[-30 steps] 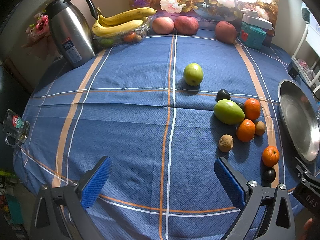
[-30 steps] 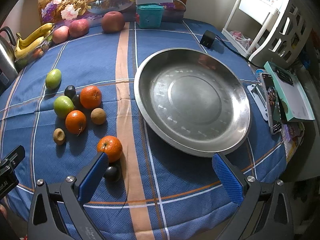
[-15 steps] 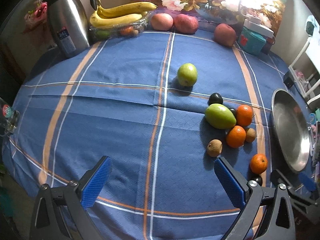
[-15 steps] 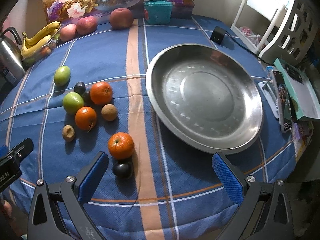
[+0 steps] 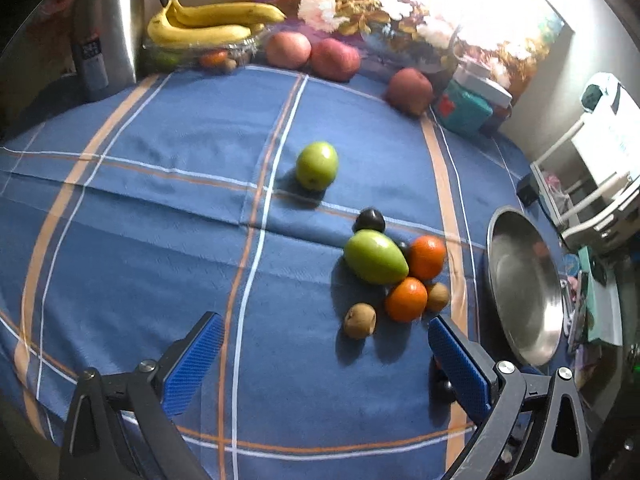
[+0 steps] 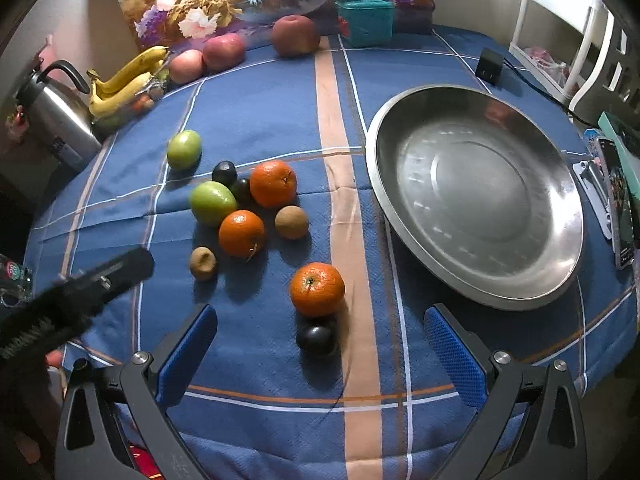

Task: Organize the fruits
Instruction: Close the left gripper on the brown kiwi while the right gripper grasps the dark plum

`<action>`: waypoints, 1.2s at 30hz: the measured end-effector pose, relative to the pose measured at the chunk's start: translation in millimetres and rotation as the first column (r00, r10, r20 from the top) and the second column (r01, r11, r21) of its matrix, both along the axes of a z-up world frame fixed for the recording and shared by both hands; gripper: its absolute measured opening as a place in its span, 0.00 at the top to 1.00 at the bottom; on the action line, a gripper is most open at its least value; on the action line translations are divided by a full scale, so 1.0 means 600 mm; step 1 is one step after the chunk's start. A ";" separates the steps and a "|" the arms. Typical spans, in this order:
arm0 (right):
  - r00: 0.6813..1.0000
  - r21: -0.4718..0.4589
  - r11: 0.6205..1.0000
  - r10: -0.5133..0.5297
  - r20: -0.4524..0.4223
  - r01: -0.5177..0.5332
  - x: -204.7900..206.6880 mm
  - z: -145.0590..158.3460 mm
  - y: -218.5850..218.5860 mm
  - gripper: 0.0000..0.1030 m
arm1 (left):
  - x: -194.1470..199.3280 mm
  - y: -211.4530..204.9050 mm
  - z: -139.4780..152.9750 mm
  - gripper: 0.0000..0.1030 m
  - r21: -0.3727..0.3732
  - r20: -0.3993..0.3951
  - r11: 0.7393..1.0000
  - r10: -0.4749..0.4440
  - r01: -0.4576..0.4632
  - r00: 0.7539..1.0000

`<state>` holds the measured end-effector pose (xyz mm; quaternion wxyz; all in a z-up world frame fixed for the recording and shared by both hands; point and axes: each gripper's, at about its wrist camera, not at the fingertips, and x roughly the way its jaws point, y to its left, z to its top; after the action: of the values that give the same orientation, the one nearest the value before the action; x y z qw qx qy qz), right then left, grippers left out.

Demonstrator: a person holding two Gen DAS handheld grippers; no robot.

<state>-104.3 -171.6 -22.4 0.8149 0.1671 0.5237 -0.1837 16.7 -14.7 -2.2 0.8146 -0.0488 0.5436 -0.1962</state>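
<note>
— Where are your tongs sitting right now?

— I am holding both above the near edge of the blue tablecloth (image 6: 260, 112). My right gripper (image 6: 320, 354) is gaping wide, its blue pads (image 6: 186, 354) spread apart with nothing between them. My left gripper (image 5: 324, 364) is hanging just the same, fingers apart and gripping nothing.

— And the fruit, measured from the steel bowl (image 6: 480, 280)?

— Everything is lying to the left of the bowl, out on the cloth; the bowl itself is holding no fruit. One orange (image 6: 317, 289) is sitting nearest it, with a dark plum (image 6: 316, 339) touching its near side. Further left, a cluster is huddling: two more oranges (image 6: 273, 184), a large green fruit (image 6: 212, 203), two brown kiwis (image 6: 291, 222) and a pair of small dark plums (image 6: 224, 173). A green apple (image 6: 184, 149) is resting alone beyond them, farther from the bowl.

— Anything at the back?

— Red apples (image 6: 224, 51), bananas (image 6: 124, 80) and a steel kettle (image 6: 60, 120) are standing along the far edge, well apart from the bowl.
</note>
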 end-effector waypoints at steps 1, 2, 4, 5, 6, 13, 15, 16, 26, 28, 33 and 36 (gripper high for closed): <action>1.000 -0.007 1.000 0.002 -0.001 -0.002 0.001 0.000 0.001 0.00 | 0.003 0.000 0.000 0.00 -0.003 0.004 1.000 0.003 -0.003 1.000; 1.000 -0.008 1.000 0.004 0.003 -0.004 0.002 0.000 0.001 0.00 | 0.005 -0.002 0.000 0.00 -0.004 0.007 1.000 0.005 -0.005 1.000; 1.000 -0.009 1.000 -0.001 0.006 0.001 0.002 0.000 0.002 0.00 | 0.010 -0.008 -0.002 0.00 0.012 0.001 1.000 -0.001 0.001 1.000; 1.000 -0.009 1.000 -0.002 0.003 0.002 0.004 -0.001 0.002 0.00 | 0.010 -0.010 -0.002 0.00 0.020 -0.001 1.000 -0.008 0.008 1.000; 1.000 -0.004 1.000 -0.001 -0.003 0.001 0.005 -0.003 0.001 0.00 | 0.012 -0.016 -0.002 0.00 0.032 -0.001 0.999 -0.018 0.018 1.000; 0.999 0.034 0.998 -0.044 0.008 0.044 0.001 -0.002 -0.013 0.00 | 0.025 -0.027 0.001 0.00 0.044 0.016 0.998 -0.052 0.051 0.999; 0.998 0.050 0.997 -0.055 0.016 0.054 0.000 -0.001 -0.017 0.00 | 0.027 -0.028 -0.001 0.00 0.062 0.014 0.997 -0.055 0.054 0.998; 0.998 0.052 0.997 -0.052 0.018 0.051 0.001 -0.001 -0.017 0.00 | 0.028 -0.029 -0.005 0.00 0.076 0.010 0.996 -0.054 0.053 0.999; 1.000 0.057 0.998 -0.026 -0.012 0.026 0.007 -0.017 -0.008 0.03 | 0.034 -0.047 -0.057 0.13 0.089 -0.116 0.990 -0.096 0.106 0.989; 0.999 0.054 0.998 -0.023 -0.028 0.025 0.009 -0.023 -0.008 0.16 | 0.032 -0.050 -0.065 0.15 0.094 -0.129 0.989 -0.101 0.114 0.986; 0.998 0.084 0.996 -0.021 -0.063 0.026 0.013 -0.039 -0.010 0.28 | 0.031 -0.057 -0.085 0.28 0.079 -0.174 0.988 -0.118 0.133 0.978; 0.996 0.102 0.995 -0.013 -0.089 0.022 0.016 -0.051 -0.008 0.40 | 0.032 -0.062 -0.090 0.35 0.091 -0.169 0.986 -0.121 0.138 0.978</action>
<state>-94.5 -176.5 -52.9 0.7796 0.2050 0.5666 -0.1710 35.7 -51.7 -56.2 0.7544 0.0125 0.6197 -0.2162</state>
